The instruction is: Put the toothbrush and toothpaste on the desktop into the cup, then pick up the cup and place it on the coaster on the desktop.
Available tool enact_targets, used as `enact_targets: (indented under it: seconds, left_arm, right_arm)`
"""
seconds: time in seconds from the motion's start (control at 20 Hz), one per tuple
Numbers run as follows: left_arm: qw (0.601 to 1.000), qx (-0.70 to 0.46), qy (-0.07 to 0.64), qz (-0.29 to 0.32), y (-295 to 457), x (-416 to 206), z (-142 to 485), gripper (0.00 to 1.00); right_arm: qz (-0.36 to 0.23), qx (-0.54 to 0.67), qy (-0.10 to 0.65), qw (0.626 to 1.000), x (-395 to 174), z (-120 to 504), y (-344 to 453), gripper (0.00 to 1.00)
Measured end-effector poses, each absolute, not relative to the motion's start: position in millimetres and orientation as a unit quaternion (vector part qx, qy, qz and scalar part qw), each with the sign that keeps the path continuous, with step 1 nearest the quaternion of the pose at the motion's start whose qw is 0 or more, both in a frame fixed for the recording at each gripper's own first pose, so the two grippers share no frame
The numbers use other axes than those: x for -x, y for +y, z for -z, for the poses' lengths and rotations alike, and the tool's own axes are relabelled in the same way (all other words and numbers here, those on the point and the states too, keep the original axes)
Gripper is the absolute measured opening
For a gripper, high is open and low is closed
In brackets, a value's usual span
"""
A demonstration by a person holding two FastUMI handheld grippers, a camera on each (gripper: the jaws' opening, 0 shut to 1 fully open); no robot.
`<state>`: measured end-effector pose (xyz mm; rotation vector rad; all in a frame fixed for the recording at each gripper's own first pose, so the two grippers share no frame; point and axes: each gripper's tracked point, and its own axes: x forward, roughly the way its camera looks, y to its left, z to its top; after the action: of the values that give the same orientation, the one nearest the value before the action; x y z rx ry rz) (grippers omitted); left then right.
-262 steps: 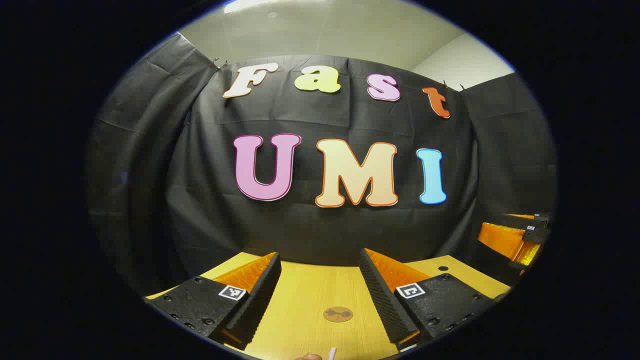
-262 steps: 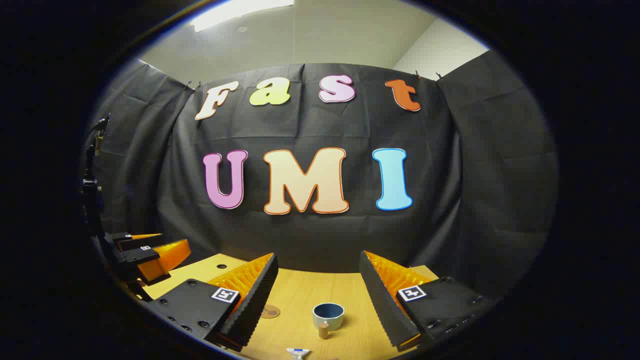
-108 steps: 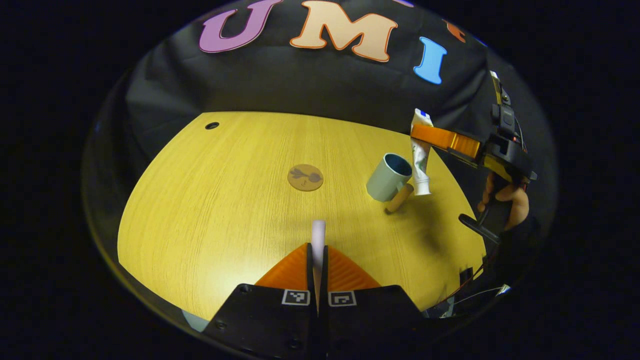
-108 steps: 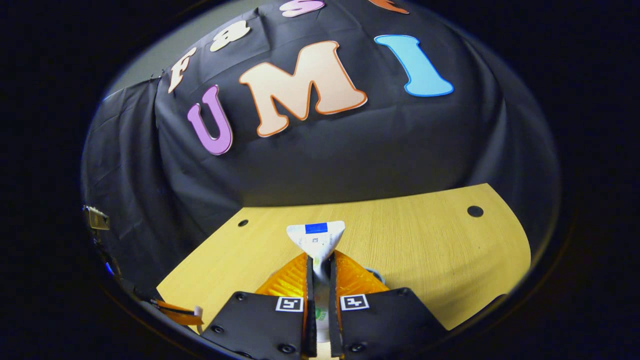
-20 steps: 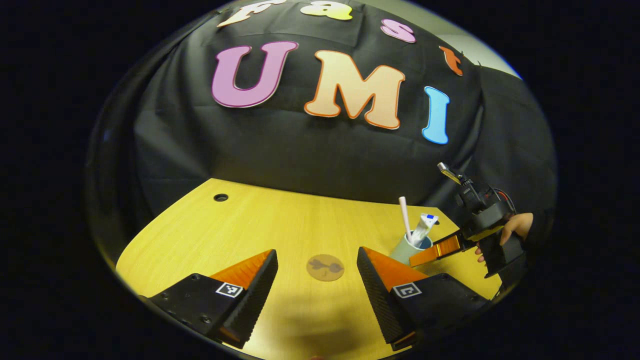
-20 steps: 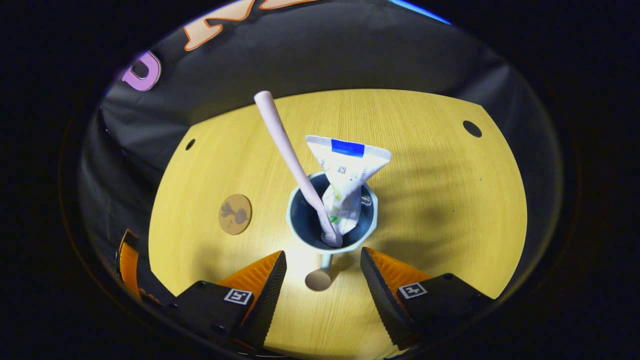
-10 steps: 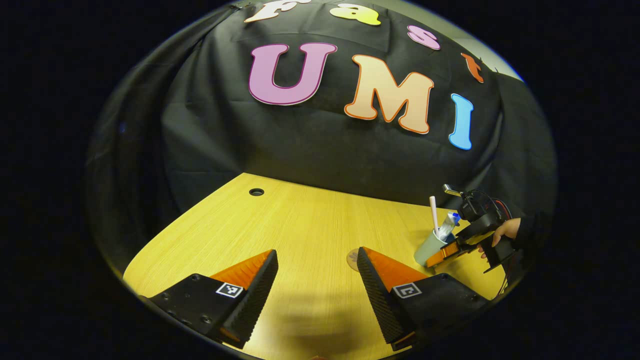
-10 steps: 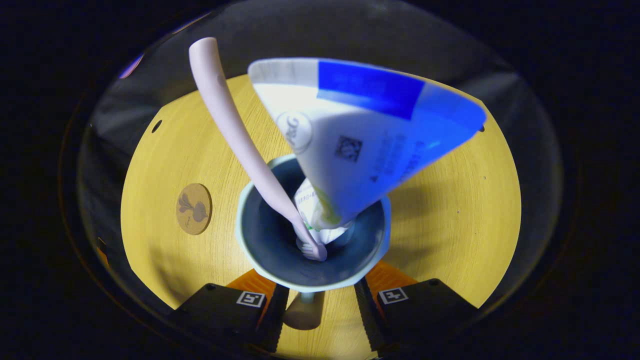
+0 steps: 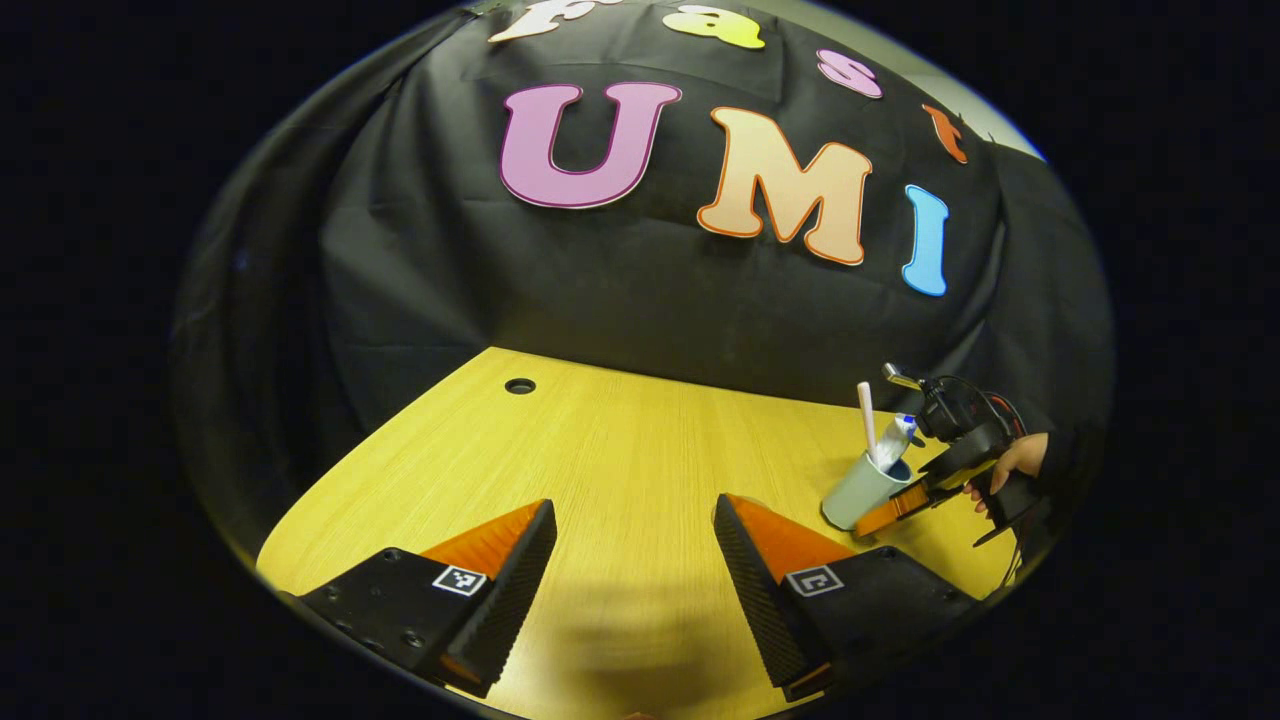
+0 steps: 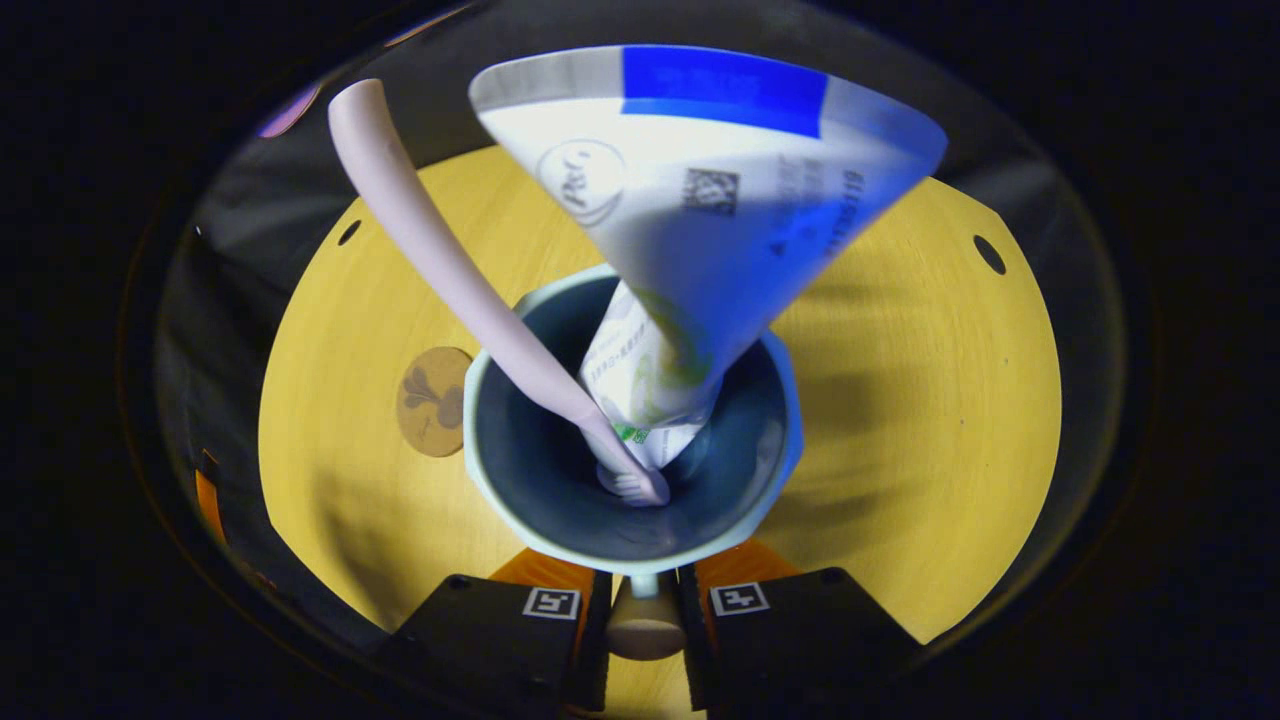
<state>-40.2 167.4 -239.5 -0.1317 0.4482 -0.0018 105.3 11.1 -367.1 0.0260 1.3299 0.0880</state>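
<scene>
R gripper (image 10: 645, 625) clamped on wooden peg handle (image 10: 645, 628) of pale blue-grey cup (image 10: 630, 420), bottom centre of right gripper view.
Cup holds pink toothbrush (image 10: 440, 250), bristles down, w/ white toothpaste tube (image 10: 700, 190), blue band at crimp. Round brown coaster (image 10: 432, 400) just left of cup on yellow wood-grain desktop (image 10: 920, 400). L gripper (image 9: 635, 575) jaws apart, lower frame, above desktop; black cloth wall (image 9: 600, 270) behind.

yellow wooden desktop (image 9: 600, 450), cable hole (image 9: 519, 386)
</scene>
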Motion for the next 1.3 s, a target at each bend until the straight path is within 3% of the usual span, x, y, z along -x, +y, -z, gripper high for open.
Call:
enact_targets:
  seconds: [0.05,0.35,0.4,0.45,0.5,0.95,1.05,1.15,1.2,1.25,1.3]
  left_arm:
    - [0.973,0.066,0.221,0.001,170,39,238,0.92]
    - [0.971,0.078,0.227,-0.009,200,40,243,0.92]
    - [0.971,0.079,0.226,-0.012,206,42,244,0.92]
    - [0.97,0.08,0.228,-0.016,213,43,243,0.92]
    - [0.97,0.079,0.229,-0.02,218,45,245,0.93]
    - [0.969,0.086,0.23,-0.037,240,55,243,0.92]
    - [0.97,0.084,0.227,-0.027,235,53,240,0.92]
    - [0.972,0.082,0.22,-0.013,224,47,235,0.92]
    - [0.972,0.079,0.22,-0.004,217,44,234,0.92]
    - [0.973,0.075,0.218,0.006,209,41,232,0.92]
    - [0.974,0.071,0.217,0.015,199,39,230,0.92]
  right_arm:
    - [-0.049,-0.01,0.614,0.788,-107,363,23,0.29]
    - [-0.102,-0.001,0.61,0.786,-126,379,54,0.33]
    - [-0.108,0.002,0.61,0.785,-129,385,54,0.29]
    - [-0.112,0.006,0.611,0.784,-130,390,61,0.33]
    - [-0.115,0.012,0.612,0.782,-130,394,64,0.29]
    - [-0.123,0.065,0.616,0.776,-113,395,118,0.36]
    - [-0.132,0.066,0.611,0.778,-108,390,120,0.33]
    - [-0.134,0.054,0.598,0.788,-107,372,119,0.53]
    - [-0.134,0.05,0.585,0.798,-107,359,116,0.75]
    - [-0.138,0.049,0.566,0.811,-107,349,110,0.82]
    - [-0.143,0.047,0.538,0.829,-108,332,107,0.98]
